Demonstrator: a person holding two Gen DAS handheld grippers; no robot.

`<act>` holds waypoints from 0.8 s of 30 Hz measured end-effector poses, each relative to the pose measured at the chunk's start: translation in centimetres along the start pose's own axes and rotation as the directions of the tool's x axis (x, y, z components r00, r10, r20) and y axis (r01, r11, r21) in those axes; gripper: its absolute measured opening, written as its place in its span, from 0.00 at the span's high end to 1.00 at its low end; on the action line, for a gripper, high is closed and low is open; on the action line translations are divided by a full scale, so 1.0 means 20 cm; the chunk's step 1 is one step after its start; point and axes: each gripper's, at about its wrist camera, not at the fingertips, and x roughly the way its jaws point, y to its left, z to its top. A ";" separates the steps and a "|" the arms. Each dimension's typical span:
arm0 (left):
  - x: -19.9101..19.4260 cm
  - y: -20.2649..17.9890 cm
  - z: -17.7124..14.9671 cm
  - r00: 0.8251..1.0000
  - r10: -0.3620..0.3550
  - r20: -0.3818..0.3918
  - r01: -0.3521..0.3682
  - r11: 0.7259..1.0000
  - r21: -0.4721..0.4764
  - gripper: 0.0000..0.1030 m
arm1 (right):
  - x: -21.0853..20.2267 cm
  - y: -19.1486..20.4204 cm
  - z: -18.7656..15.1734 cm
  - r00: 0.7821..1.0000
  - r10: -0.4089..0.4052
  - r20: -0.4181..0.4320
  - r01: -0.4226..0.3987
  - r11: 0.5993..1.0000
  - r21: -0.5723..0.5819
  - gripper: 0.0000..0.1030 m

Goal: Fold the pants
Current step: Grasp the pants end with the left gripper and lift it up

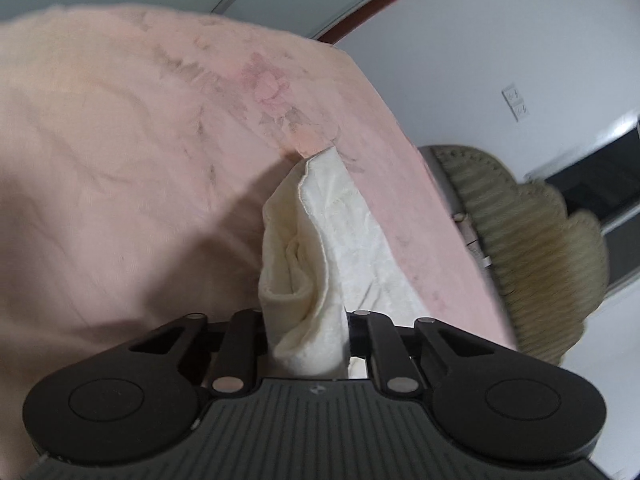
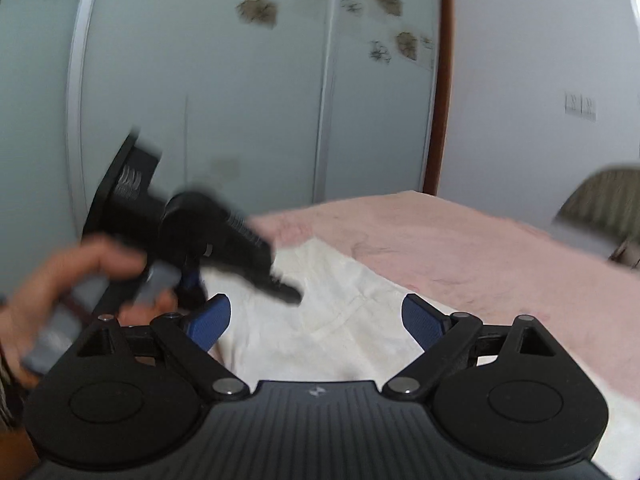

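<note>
The left claw is clamped on a bunched fold of the cream pants, the cloth pinched tight between its jaws. The right claw hangs just above the same pants, jaws wide apart and holding nothing. The garment lies on the pink bedspread. Beyond the bed stand a wicker chair and pale sliding doors.

The pants lay on the bed, a chair beside the bed's right edge, wardrobe doors behind.
</note>
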 end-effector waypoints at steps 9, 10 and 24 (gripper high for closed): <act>-0.05 -0.15 -0.09 0.993 0.056 0.104 -0.080 0.965 0.249 0.87 | 0.21 -0.10 -0.04 0.982 -0.023 -0.185 0.029 0.999 0.032 0.55; -0.06 -0.17 -0.10 0.992 0.053 0.112 -0.081 0.962 0.261 0.87 | 0.21 -0.13 -0.02 0.984 -0.014 -0.180 0.024 0.998 0.054 0.59; -0.25 -0.63 -0.39 0.970 -0.098 0.222 -0.029 0.862 0.505 0.87 | 0.18 -0.18 0.11 0.994 0.094 -0.055 -0.086 0.987 0.135 0.65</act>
